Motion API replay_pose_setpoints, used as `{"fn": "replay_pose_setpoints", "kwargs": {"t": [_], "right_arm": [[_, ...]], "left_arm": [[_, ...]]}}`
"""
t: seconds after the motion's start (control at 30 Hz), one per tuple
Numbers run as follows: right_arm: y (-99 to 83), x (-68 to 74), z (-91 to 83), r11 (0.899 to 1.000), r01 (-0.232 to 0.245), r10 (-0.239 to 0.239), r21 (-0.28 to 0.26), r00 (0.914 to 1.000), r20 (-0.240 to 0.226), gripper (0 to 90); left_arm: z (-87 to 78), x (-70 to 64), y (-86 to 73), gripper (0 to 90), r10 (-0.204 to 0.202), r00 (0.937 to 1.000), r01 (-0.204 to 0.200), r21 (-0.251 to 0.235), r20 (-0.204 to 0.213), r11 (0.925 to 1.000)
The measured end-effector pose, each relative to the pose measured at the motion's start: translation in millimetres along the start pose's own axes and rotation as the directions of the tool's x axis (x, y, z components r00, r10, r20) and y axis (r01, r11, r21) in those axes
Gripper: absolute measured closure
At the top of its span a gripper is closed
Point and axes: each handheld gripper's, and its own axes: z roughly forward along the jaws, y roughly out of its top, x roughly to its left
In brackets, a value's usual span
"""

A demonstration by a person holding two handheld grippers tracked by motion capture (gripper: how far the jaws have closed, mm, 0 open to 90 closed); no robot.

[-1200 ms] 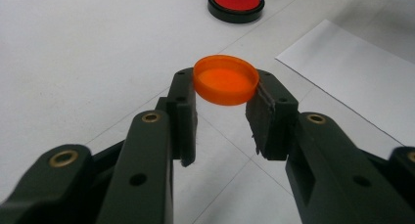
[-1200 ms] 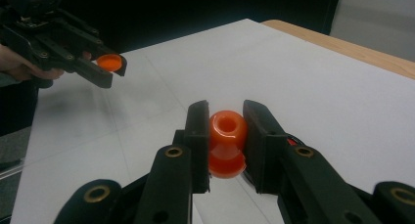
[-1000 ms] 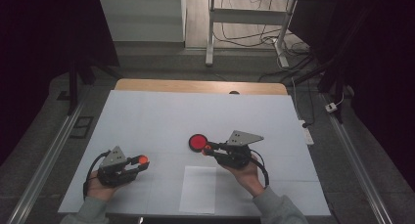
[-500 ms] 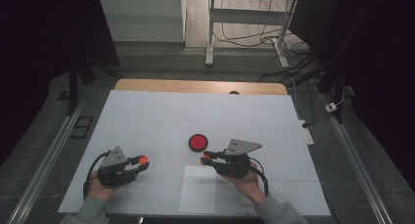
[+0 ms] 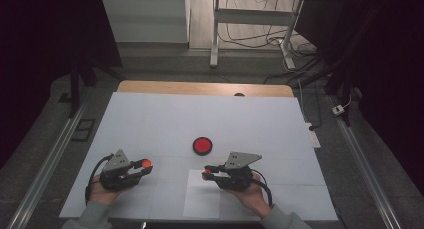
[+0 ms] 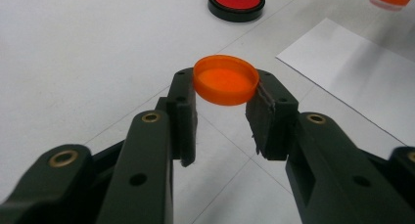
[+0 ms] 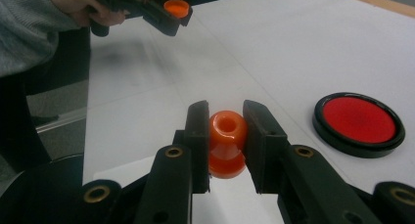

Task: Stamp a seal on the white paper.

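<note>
Stamp: small orange knob-shaped piece with a hole at its top, gripped by its waist in the right claw, held above the near edge of the bench at about its middle.
Cap: shallow orange lid, hollow side up, pinched at its rim in the left claw, near the bench's near-left corner; well apart from the stamp.
Left claw state: clenched on the cap.
Right claw state: clenched on the stamp.
Ink pad: round, red in a black rim, lying open on the bench just beyond the right claw, towards the middle.
Paper: white sheet flat at the near edge, below the stamp; no mark can be made out on it.
Bench: white top, wooden strip along the far edge.
Progress, judged: cap off, stamp in hand; pressing onto the paper and recapping appear left to do.
</note>
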Motion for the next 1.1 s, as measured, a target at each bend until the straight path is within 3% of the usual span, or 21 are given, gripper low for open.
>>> {"fn": "replay_pose_setpoints", "kwargs": {"t": [1.1], "right_arm": [[-11.6, 5.9, 12.7, 0.998, 0.022, -0.022, 0.065, 0.9997, -0.014, 72.5]], "left_arm": [[0.1, 0.5, -0.4, 64.5, -0.002, 1.0000, 0.002, 0.001, 0.000, 1.0000]]}}
